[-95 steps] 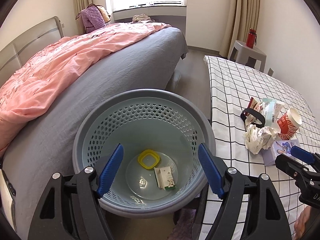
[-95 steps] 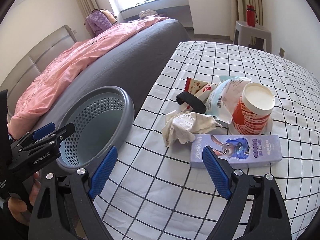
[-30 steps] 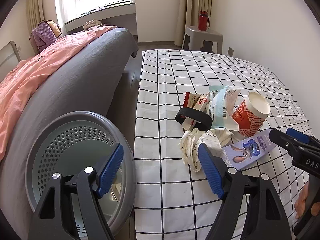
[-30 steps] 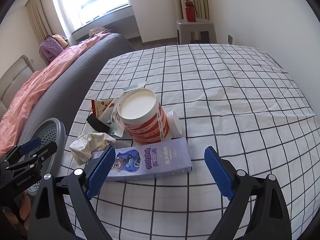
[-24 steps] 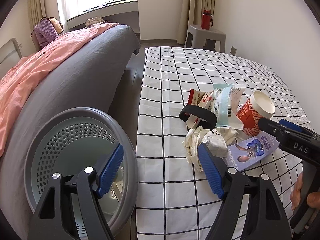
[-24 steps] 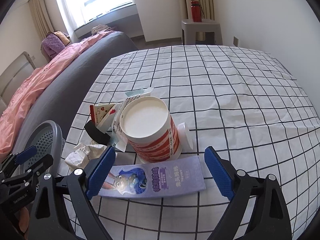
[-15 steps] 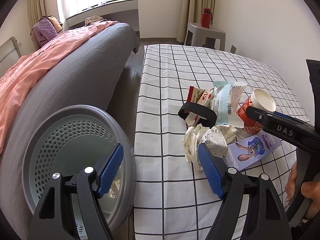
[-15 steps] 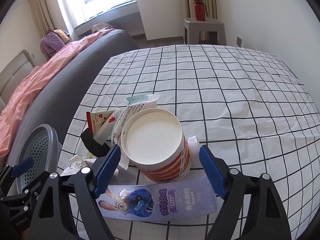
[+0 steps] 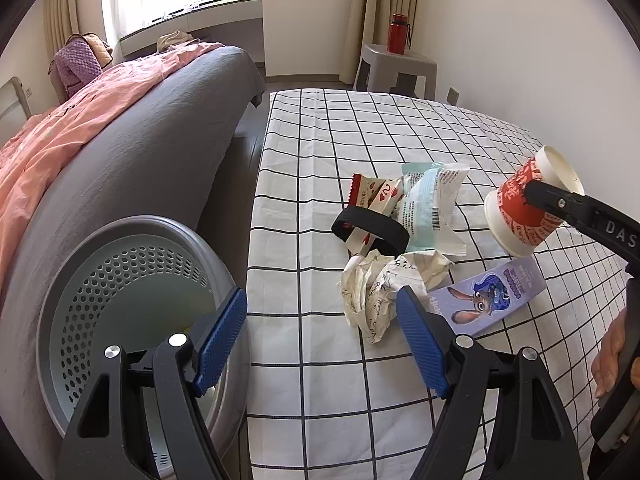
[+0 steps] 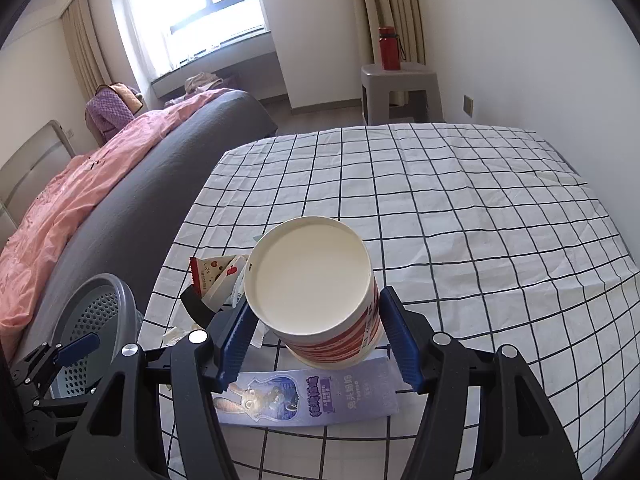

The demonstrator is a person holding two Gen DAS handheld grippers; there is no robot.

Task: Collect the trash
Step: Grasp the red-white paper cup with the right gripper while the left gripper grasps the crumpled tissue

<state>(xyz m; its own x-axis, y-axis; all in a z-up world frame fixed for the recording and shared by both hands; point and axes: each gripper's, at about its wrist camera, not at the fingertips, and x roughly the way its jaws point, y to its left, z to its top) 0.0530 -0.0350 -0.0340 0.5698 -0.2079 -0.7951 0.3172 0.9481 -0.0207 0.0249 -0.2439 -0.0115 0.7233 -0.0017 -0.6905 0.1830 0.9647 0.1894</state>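
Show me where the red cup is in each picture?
Left wrist: the cup is at the far right, tilted, off the table, pinched by the right gripper.
Right wrist: the cup is centre, between the fingers.
Shared landmark: the purple box just below it.

Red-white paper cup [image 10: 320,300] tilted, clamped in right tongs [image 10: 318,338].

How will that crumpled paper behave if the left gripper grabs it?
The crumpled paper looks light and soft, so it should squash between the pads. Its loose folds may spring open. The left gripper is open just before it.
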